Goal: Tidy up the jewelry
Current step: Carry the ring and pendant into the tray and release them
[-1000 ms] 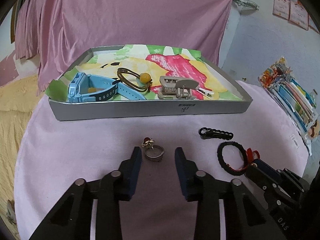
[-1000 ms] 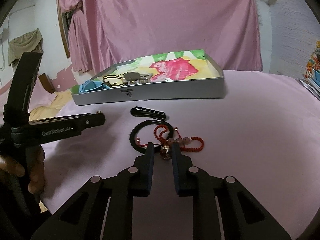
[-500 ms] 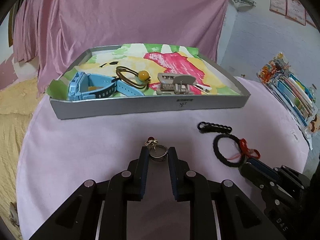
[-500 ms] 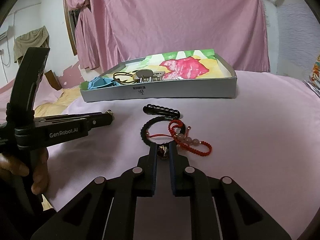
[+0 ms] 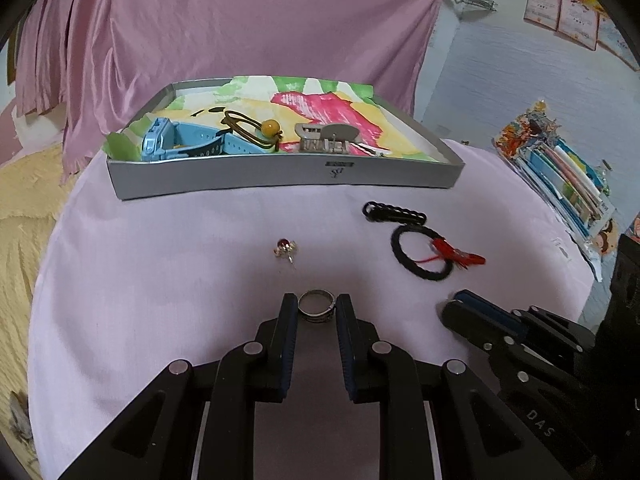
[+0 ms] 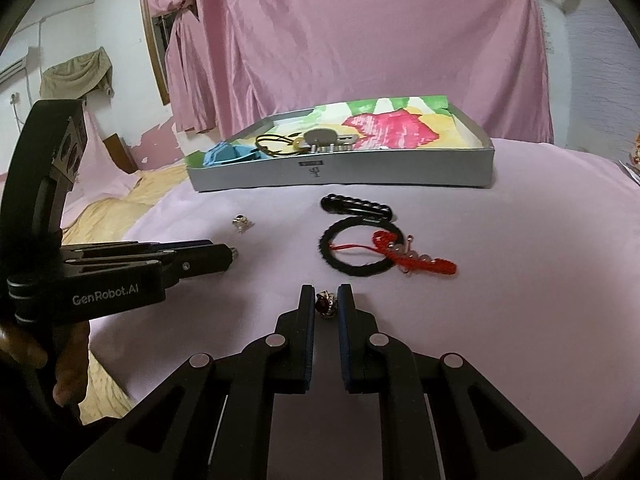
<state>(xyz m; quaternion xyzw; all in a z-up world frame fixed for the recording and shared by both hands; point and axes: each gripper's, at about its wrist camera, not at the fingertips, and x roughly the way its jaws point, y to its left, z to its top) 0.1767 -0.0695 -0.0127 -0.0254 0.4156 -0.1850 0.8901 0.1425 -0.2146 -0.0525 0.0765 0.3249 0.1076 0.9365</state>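
Left gripper pinches the ring; right gripper pinches a red-stone earring. Its twin earring lies at 12 o'clock of the ring; the tray sits beyond.

Soft, even indoor light; faint shadows on the pink cloth. Fisheye bends the tray edge and blackens the corners. Focus sharp, slight blur toward rims.

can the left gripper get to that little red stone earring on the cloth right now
Probably not yet. The left gripper is shut on the silver ring, so its jaws are occupied. The path itself looks free: the earring lies on bare cloth straight ahead of the fingers, with nothing between.
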